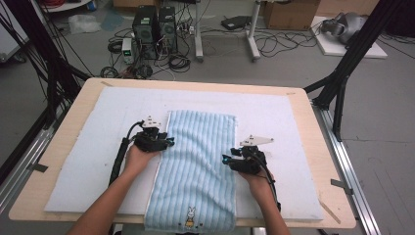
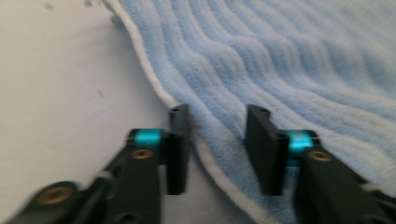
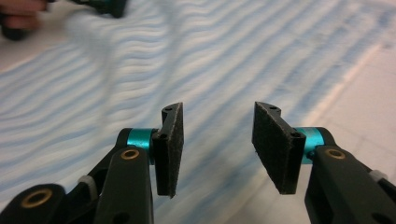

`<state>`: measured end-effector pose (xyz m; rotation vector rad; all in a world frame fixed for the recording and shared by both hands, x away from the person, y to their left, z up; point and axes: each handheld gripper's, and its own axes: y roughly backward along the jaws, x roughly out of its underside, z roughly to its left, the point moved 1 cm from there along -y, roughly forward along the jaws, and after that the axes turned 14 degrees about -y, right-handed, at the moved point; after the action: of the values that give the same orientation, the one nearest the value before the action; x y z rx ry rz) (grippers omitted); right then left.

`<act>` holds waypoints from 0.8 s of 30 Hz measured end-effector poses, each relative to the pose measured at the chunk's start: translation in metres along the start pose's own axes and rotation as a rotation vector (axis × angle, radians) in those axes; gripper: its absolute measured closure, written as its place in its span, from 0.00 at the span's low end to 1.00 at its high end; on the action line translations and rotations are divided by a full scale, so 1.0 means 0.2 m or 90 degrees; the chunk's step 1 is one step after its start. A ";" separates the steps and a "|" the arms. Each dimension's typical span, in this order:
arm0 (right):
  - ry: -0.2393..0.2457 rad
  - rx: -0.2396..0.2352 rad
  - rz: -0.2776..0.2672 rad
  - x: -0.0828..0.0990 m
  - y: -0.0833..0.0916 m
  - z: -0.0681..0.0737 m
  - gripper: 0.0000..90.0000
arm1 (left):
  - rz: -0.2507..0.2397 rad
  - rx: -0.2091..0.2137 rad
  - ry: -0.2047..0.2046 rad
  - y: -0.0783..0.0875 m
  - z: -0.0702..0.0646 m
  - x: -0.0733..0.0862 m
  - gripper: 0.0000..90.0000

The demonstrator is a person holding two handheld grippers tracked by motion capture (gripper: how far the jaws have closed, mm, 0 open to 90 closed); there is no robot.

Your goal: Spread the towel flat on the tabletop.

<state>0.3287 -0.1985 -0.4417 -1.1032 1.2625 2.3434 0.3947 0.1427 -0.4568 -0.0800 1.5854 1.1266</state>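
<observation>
A light blue ribbed towel (image 1: 195, 156) lies flat and lengthwise on the white mat, with its near end hanging over the table's front edge. A small rabbit picture (image 1: 190, 215) marks that end. My left gripper (image 1: 171, 142) is at the towel's left edge. In the left gripper view its jaws (image 2: 218, 112) stand open astride the towel's (image 2: 280, 60) white hem, and the cloth lies flat between them. My right gripper (image 1: 225, 160) is at the right edge. It is open (image 3: 219, 108) over the towel (image 3: 210, 60) with nothing gripped.
The white mat (image 1: 98, 147) covers most of the wooden table (image 1: 63, 147). In the right gripper view the mat (image 3: 364, 93) shows to the right of the towel's edge. Behind the table, computer towers (image 1: 154, 24), cables and a cardboard box sit on the floor.
</observation>
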 end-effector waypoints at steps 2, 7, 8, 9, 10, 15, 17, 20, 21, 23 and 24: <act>0.006 0.035 0.007 -0.01 -0.05 -0.02 0.63 | 0.007 0.010 -0.039 0.01 -0.02 0.00 0.91; 0.033 0.051 0.045 -0.01 -0.09 -0.03 0.93 | 0.033 0.041 -0.042 0.07 -0.03 0.01 0.96; 0.033 0.046 0.057 -0.01 -0.08 -0.03 0.95 | 0.033 0.041 -0.042 0.07 -0.03 0.01 0.96; 0.033 0.042 0.068 -0.01 -0.07 -0.03 0.96 | 0.039 0.059 -0.035 0.10 -0.04 0.03 0.96; 0.038 0.040 0.079 -0.01 -0.05 -0.02 0.97 | 0.039 0.059 -0.035 0.10 -0.04 0.03 0.96; 0.038 0.018 0.109 0.01 -0.01 -0.02 0.89 | 0.043 0.093 -0.013 0.17 -0.06 0.06 0.90; 0.028 0.013 0.088 0.00 0.00 -0.03 0.81 | 0.024 0.056 0.019 0.16 -0.02 0.05 0.65; 0.027 0.011 0.048 -0.02 0.02 -0.03 0.76 | -0.024 0.007 0.049 0.13 0.05 0.01 0.57; 0.027 0.010 0.041 -0.02 0.03 -0.03 0.75 | -0.036 -0.005 0.062 0.12 0.07 -0.01 0.56; 0.027 0.010 0.033 -0.03 0.03 -0.03 0.73 | -0.036 -0.019 0.093 0.08 0.13 -0.05 0.56; 0.027 0.011 0.032 -0.03 0.03 -0.04 0.73 | -0.039 -0.024 0.112 0.06 0.15 -0.07 0.56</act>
<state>0.3325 -0.2073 -0.4365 -1.1335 1.3374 2.3518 0.4151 0.1635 -0.4359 -0.2571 1.7055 1.1266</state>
